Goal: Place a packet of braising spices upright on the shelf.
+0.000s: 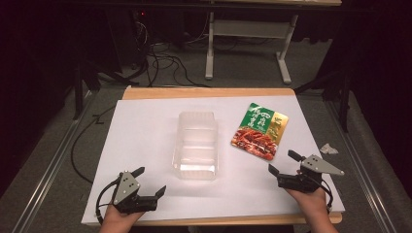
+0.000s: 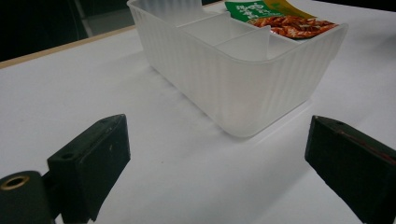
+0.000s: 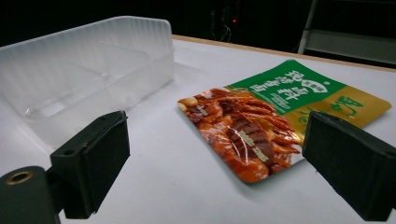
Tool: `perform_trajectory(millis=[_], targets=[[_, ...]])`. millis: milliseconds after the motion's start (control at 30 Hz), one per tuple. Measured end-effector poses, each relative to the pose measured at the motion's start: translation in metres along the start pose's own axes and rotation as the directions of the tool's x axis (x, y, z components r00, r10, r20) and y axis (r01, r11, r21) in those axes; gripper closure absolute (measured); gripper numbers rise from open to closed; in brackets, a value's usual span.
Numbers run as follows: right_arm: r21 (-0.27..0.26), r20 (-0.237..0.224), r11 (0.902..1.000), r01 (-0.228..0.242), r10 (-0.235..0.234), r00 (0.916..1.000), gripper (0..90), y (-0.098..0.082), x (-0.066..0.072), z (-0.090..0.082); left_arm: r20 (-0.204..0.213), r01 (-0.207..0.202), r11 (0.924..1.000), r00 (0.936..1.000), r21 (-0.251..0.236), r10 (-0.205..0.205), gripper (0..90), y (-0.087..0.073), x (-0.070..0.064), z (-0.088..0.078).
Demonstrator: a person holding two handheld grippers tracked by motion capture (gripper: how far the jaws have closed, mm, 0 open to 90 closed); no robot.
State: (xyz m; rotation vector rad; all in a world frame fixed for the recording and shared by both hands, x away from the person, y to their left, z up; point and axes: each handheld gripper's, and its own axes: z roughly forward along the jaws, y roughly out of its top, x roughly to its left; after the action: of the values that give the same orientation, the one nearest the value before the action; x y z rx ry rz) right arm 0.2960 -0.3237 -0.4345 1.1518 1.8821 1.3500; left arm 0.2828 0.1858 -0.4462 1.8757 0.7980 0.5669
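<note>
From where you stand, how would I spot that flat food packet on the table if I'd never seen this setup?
Start at the white table top and find the clear plastic bin in its middle. The packet lies flat just to the bin's right, apart from it, ahead of the right gripper. It is the sole colourful thing there: green and yellow at the top, a picture of red saucy food below.
</note>
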Motion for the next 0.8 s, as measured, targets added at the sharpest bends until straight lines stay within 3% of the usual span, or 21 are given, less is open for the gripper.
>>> perform_trajectory(millis=[567,700,800], targets=[[0.027,0.018,0.9992,-0.030,0.030,0.9994,9.8,-0.007,-0.009,0.007,-0.005,0.004,1.0000,1.0000,0.005,-0.004,7.1,-0.002,0.002,-0.001],[0.042,0.029,0.9963,-0.075,0.074,0.9969,10.1,-0.008,-0.014,0.014,-0.003,-0.001,1.0000,1.0000,0.008,0.001,7.1,-0.001,0.002,0.000],[0.073,0.062,0.9889,-0.129,0.125,0.9902,11.4,-0.010,-0.020,0.028,-0.002,-0.002,0.9999,1.0000,0.011,0.002,7.1,-0.002,0.002,0.001]])
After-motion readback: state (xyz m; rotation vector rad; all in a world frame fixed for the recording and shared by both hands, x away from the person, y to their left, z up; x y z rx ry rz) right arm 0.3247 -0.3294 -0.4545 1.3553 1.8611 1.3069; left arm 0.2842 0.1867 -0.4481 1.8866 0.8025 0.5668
